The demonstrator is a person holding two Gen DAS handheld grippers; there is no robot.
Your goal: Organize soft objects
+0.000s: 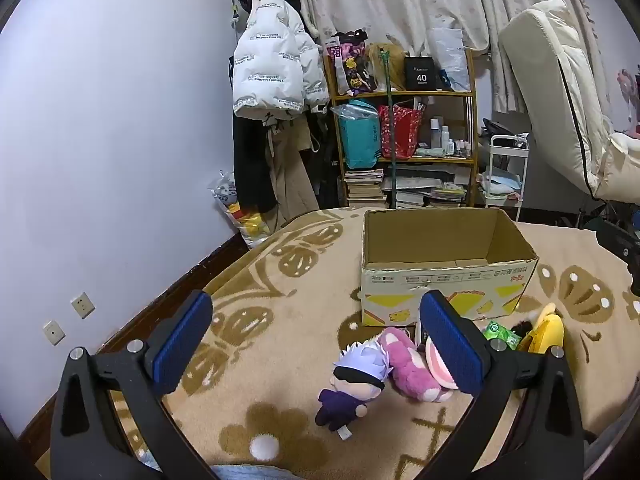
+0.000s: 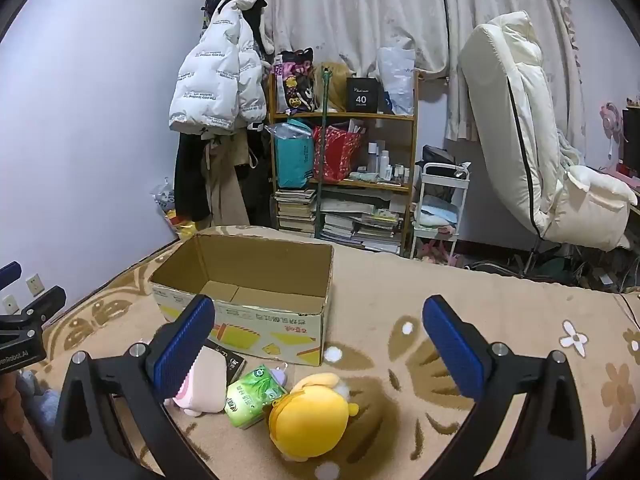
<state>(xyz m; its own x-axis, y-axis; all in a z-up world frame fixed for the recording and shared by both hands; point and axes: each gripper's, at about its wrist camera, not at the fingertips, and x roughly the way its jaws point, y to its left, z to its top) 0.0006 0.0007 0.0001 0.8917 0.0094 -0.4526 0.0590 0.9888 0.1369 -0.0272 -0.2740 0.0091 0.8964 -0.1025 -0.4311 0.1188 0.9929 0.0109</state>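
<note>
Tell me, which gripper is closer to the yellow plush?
Right. The right gripper hangs open just above the yellow plush, which lies between its fingers in its view. The left gripper, also open, sits further left, over the purple doll, with the plush off beyond its right finger.

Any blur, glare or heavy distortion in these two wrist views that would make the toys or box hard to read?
Left wrist: sharp, evenly lit, no glare; fisheye bends the wall, black vignette corners; doll and cardboard box are clear. Right wrist: same bowing, soft shadow beside the yellow plush.
</note>
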